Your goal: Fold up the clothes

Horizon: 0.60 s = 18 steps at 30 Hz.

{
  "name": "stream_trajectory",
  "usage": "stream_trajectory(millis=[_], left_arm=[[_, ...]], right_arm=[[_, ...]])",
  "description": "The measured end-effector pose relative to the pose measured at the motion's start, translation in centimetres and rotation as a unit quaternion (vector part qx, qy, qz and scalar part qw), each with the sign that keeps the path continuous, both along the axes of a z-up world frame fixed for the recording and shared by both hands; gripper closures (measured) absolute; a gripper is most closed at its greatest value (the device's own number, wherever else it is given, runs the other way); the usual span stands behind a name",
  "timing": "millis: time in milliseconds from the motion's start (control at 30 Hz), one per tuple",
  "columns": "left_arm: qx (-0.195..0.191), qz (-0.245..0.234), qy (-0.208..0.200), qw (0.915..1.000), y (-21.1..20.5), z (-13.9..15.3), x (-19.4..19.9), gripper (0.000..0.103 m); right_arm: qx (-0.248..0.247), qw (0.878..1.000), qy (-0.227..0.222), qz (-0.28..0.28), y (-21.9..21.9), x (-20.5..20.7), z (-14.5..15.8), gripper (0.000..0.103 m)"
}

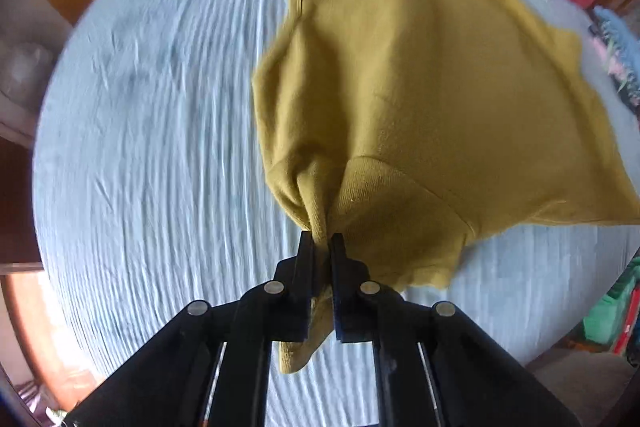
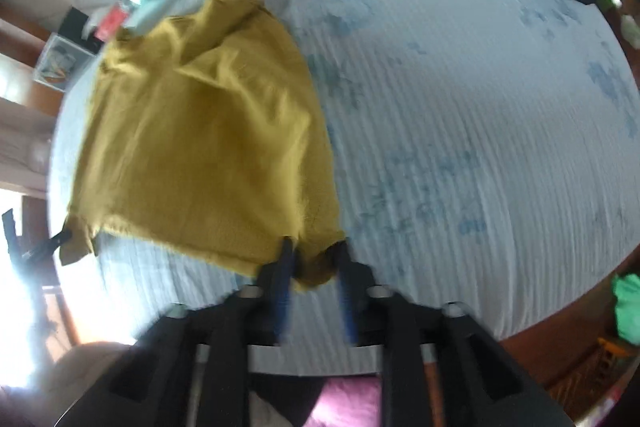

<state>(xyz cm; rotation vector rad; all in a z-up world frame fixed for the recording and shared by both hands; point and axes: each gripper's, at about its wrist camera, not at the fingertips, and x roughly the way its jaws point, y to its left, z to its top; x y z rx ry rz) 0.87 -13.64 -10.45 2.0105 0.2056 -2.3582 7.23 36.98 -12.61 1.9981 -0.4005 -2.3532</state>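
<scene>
Two corners of the hem are what this whole move hangs on. The left gripper (image 1: 321,239) has its fingers clamped tight on a bunched bit of the mustard sweater (image 1: 400,87) at the ribbed hem, with a tail of fabric hanging down between them. The right gripper (image 2: 314,255) is at the other hem corner, fabric sitting between its fingers, but there's a visible gap and the frame is blurry, so I can't tell if it's really pinching. From both sets of fingers the sweater runs straight away, hem near, collar far, long axis pointing across the bed (image 1: 160,107). It's lifted at the hem and draped on the sheet beyond. I'd guess both hands need to carry the hem forward together toward the collar.
</scene>
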Motion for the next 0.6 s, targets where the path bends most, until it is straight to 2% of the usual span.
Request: stream_trajectory(millis=[33, 100, 167, 233, 267, 333, 400, 600], left_arm=[[0.01, 0.006, -0.007, 0.9999, -0.4, -0.2, -0.2, 0.093], [0.024, 0.015, 0.016, 0.9995, -1.0, 1.0, -1.1, 0.089], [0.025, 0.017, 0.057, 0.9979, -1.3, 3.3, -2.5, 0.075], [0.019, 0.02, 0.099, 0.9947, -1.6, 5.6, -4.0, 0.042], [0.018, 0.023, 0.119, 0.9924, -1.8, 6.8, -4.7, 0.036], [0.012, 0.03, 0.149, 0.9883, -1.9, 8.4, -6.2, 0.034], [0.004, 0.039, 0.161, 0.9862, -1.8, 9.0, -6.5, 0.034], [-0.022, 0.048, 0.122, 0.9911, -1.5, 4.3, -9.8, 0.034]], right_arm=[[0.004, 1.0, 0.011, -0.005, 0.2, -0.7, 0.3, 0.07], [0.0, 0.999, 0.042, -0.013, 0.5, -2.5, 1.2, 0.07], [-0.009, 0.997, 0.074, -0.014, 0.4, -5.0, 2.0, 0.07], [-0.018, 0.996, 0.092, -0.011, -0.2, -8.0, 2.2, 0.073], [-0.025, 0.995, 0.098, -0.009, -0.5, -9.8, 2.2, 0.076], [-0.037, 0.994, 0.103, -0.009, -0.9, -12.5, 1.8, 0.077], [-0.046, 0.994, 0.103, -0.013, -1.3, -15.1, 1.3, 0.077], [-0.041, 0.996, 0.082, -0.008, -3.8, -22.0, -0.5, 0.077]])
